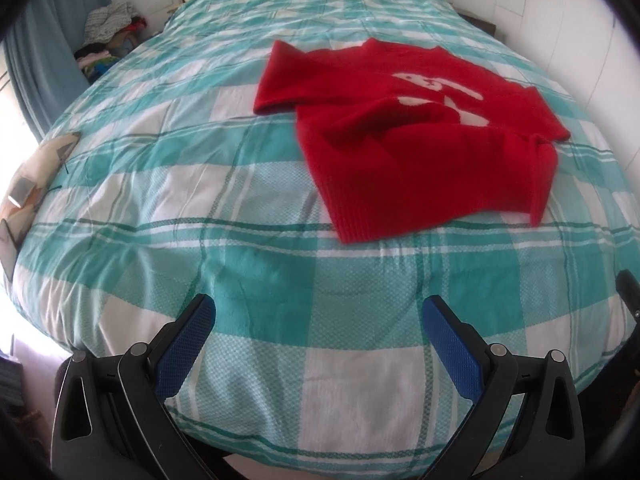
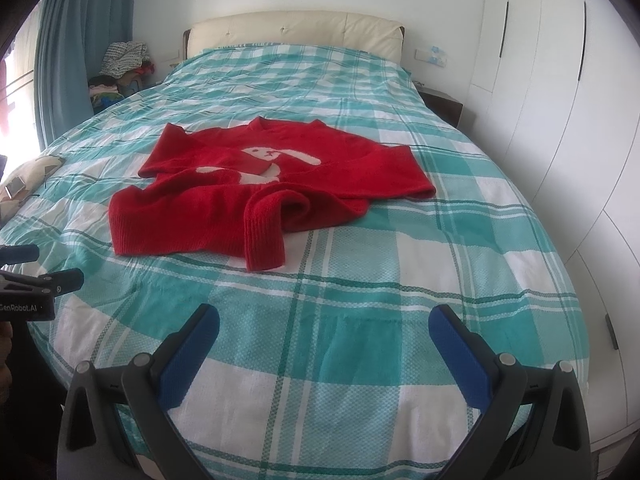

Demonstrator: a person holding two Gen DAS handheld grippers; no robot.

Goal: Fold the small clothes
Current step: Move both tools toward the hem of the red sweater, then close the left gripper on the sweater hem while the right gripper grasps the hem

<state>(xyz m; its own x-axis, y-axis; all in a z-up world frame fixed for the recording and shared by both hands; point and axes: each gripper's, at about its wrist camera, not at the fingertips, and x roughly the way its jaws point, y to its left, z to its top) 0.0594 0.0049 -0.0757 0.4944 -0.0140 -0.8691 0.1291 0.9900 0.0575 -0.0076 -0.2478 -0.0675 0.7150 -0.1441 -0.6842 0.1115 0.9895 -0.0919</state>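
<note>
I see a wide bed (image 2: 360,280) under a teal-and-white checked cover, and beyond it a cream padded headboard (image 2: 292,30). On the cover, about mid-bed, lies the small red knitted sweater (image 2: 224,188) with a white rabbit motif, rumpled: one ribbed sleeve (image 2: 262,236) is doubled across the body toward me and the other arm spreads flat. My left tool (image 1: 320,320) hovers over the near edge of the bed with its blue pads spread wide, holding nothing; my right tool (image 2: 324,328) hovers likewise, parted and empty, well short of the sweater. I judge folding has not started. The risk I expect: pinching the soft cover together with the knit, or catching both layers at the bunched sleeve, so the garment drags instead of flattening.
</note>
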